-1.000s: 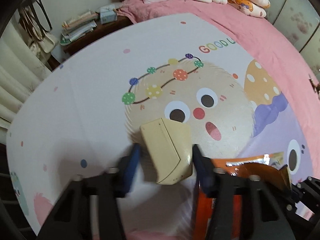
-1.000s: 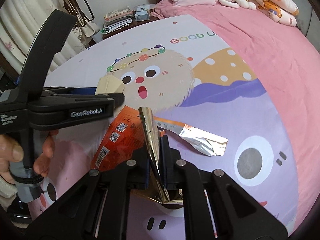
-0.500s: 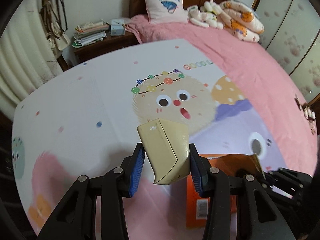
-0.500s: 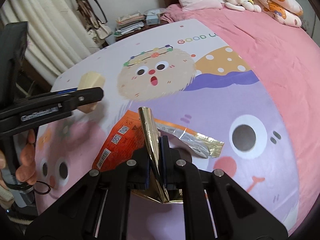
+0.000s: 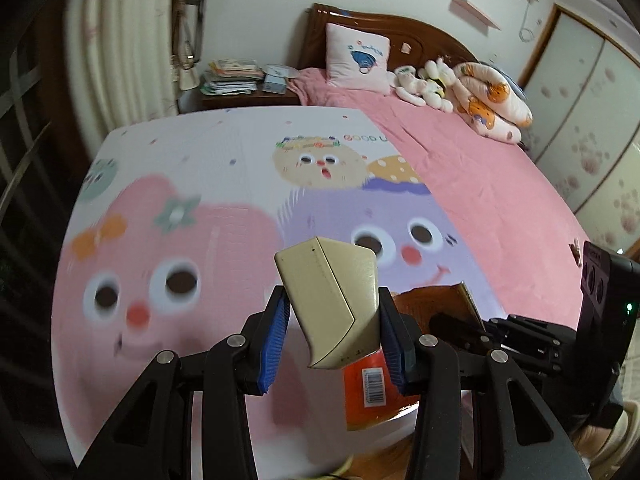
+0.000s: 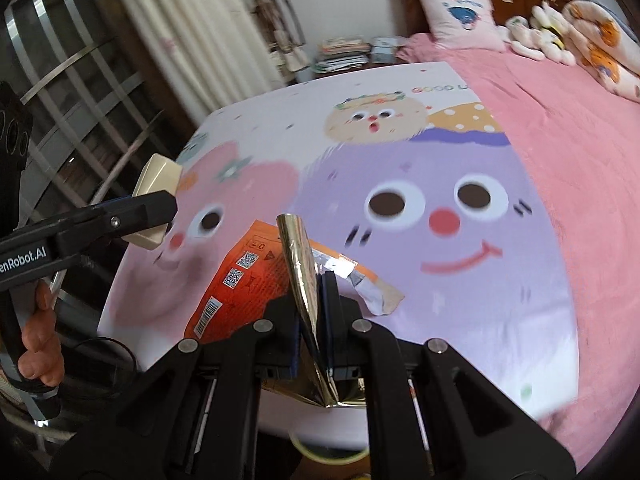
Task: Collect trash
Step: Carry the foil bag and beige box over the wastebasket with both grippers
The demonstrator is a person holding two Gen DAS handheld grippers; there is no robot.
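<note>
My left gripper (image 5: 334,340) is shut on a small cream box (image 5: 332,300), its blue pads pressing both sides. From the right wrist view the same box (image 6: 158,176) sticks out past the left gripper's finger (image 6: 132,216) at the far left. An orange snack wrapper (image 6: 240,288) with a gold foil lining (image 6: 298,264) hangs from my right gripper (image 6: 314,312), which is shut on the foil edge. In the left wrist view the wrapper (image 5: 368,384) and the right gripper (image 5: 460,324) are close at the lower right. Both are held above the cartoon mat (image 5: 180,160).
The mat covers a bed with a pink blanket (image 5: 460,152), a pillow (image 5: 356,56) and plush toys (image 5: 424,80) at the head. A nightstand with books (image 5: 232,76), a curtain (image 6: 192,28) and window bars (image 6: 80,80) lie on the left. A hand (image 6: 40,344) holds the left gripper.
Both grippers have drawn back and risen from the mat's far end toward its near edge, still holding the box and the wrapper. More of the bed and room shows.
</note>
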